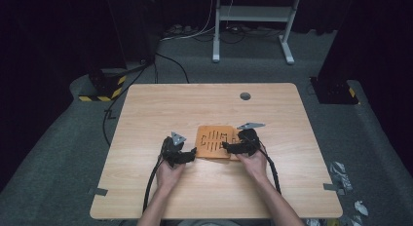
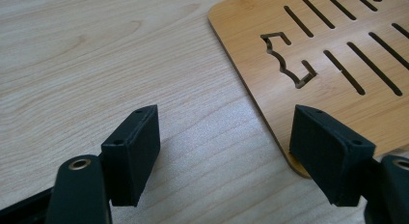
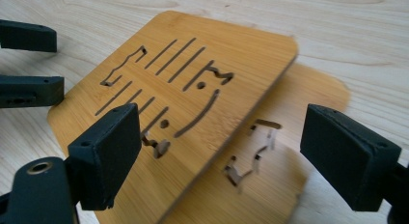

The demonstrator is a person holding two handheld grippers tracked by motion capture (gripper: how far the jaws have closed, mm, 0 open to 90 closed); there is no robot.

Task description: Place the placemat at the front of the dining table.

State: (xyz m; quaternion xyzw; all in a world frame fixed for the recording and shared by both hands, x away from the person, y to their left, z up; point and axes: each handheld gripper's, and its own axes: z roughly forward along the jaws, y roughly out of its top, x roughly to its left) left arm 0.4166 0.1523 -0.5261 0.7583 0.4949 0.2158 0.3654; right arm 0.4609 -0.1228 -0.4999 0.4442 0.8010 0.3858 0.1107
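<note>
Two orange bamboo boards lie stacked in the middle of the wooden table (image 1: 146, 114). The upper board (image 1: 213, 142) (image 3: 193, 84) (image 2: 337, 55) has long slots and shaped cutouts. It sits askew over the lower board (image 3: 294, 137), which has cutouts too. My left gripper (image 1: 191, 155) (image 2: 231, 154) is open at the upper board's left corner, its right jaw over that corner. My right gripper (image 1: 228, 148) (image 3: 226, 156) is open over the boards' right side, one jaw above each board. The left gripper's fingers (image 3: 29, 89) show beyond the upper board's far edge in the right gripper view.
A round grey grommet (image 1: 245, 96) sits near the table's far edge. Tape tabs (image 1: 97, 191) (image 1: 332, 187) mark the front corners. A white desk frame (image 1: 253, 14) and cables lie on the floor behind. Bare tabletop surrounds the boards.
</note>
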